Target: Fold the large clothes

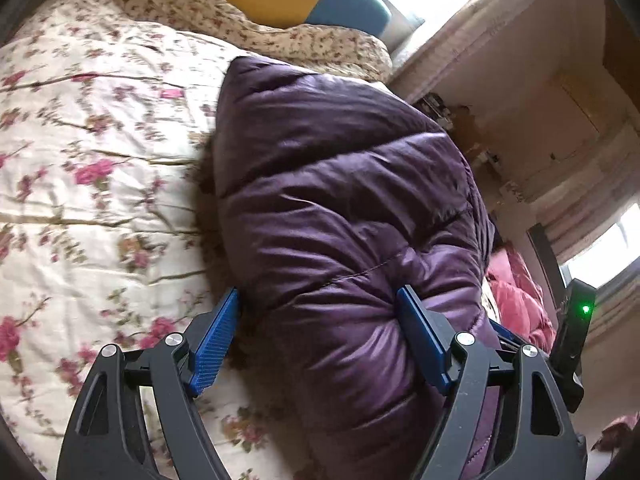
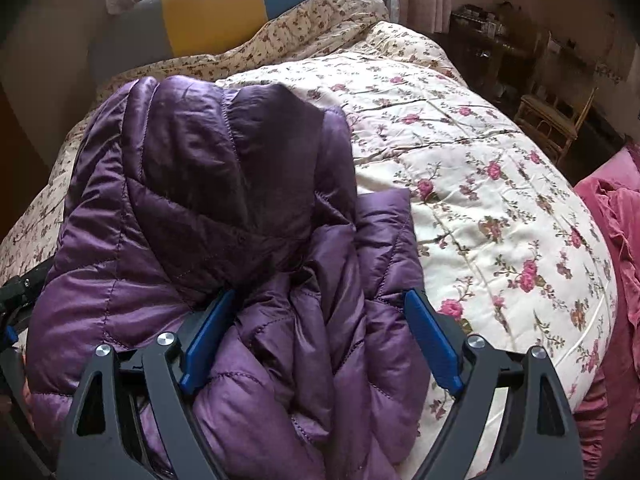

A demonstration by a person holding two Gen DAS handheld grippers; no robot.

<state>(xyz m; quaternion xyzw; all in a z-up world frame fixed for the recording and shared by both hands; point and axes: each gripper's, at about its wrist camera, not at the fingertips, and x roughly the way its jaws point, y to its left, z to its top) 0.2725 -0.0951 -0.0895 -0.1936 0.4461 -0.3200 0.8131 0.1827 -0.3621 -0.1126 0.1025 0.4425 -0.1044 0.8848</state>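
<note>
Nearest, the left gripper [image 1: 318, 312] and right gripper [image 2: 320, 316] both stand with blue pads spread wide over the puffy purple quilted jacket [image 2: 208, 208], clamping nothing. The jacket lies bunched on the cream floral quilt [image 2: 480, 168]; beyond, a yellow-and-teal headboard [image 2: 224, 8].

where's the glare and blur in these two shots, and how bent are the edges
Left wrist view: window blown out white, quilt slightly smeared, sheen on the purple jacket. Right wrist view: sharper, softer light, jacket hood in shade. Both: fisheye curving, dark corners.
</note>
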